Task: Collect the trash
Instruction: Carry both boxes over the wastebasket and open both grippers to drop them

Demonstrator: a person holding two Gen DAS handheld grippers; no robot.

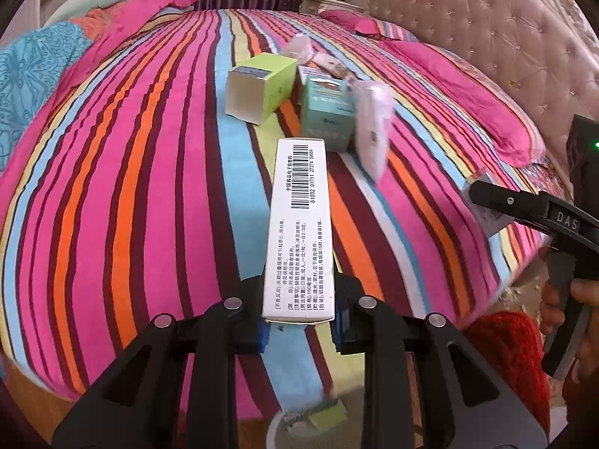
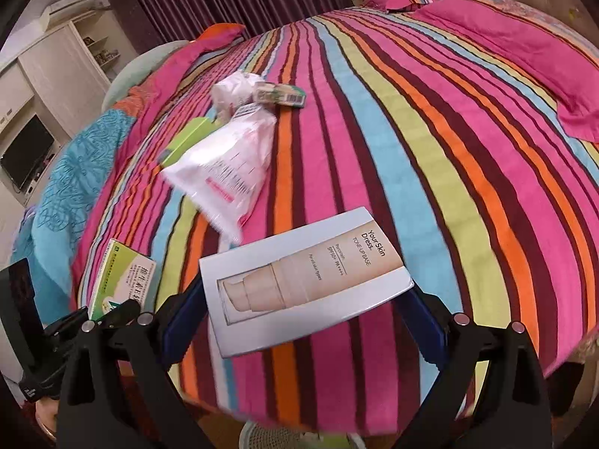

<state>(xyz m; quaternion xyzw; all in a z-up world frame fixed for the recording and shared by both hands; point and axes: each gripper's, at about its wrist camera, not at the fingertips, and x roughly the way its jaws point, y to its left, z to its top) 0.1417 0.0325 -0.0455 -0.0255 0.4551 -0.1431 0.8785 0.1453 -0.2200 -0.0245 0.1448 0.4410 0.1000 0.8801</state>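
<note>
A long, narrow white cardboard box (image 1: 299, 232), printed with a barcode and dense black text, is clamped at its near end between the fully closed jaws of the left hand-held gripper (image 1: 299, 318) and is held above the striped bed cover (image 1: 149, 187). A flat, wide silver-grey carton (image 2: 303, 280), printed with a beige tube and the words "Your Skin Dress. Tone-up base", is held across its width between the widely spread jaws of the right hand-held gripper (image 2: 299, 321), also over the bed. In the right wrist view a green-and-white edge of the left gripper's box is seen at the lower left.

Below both grippers, at the bottom edge of each view, the rim of a pale round bin (image 1: 284, 422) is partly seen, with a lime-green item inside.

Farther on the bed a white crinkled plastic pouch with pink print (image 2: 224, 172) lies beside a teal box (image 1: 329, 116) and a lime-green open-ended box (image 1: 262, 89). Beyond these, a crumpled pale wrapper (image 2: 236, 89) and a small green-and-white packet (image 2: 280, 95) lie touching. A pink pillow (image 2: 524, 60) and a tufted beige headboard (image 1: 486, 37) are seen at the far end.
</note>
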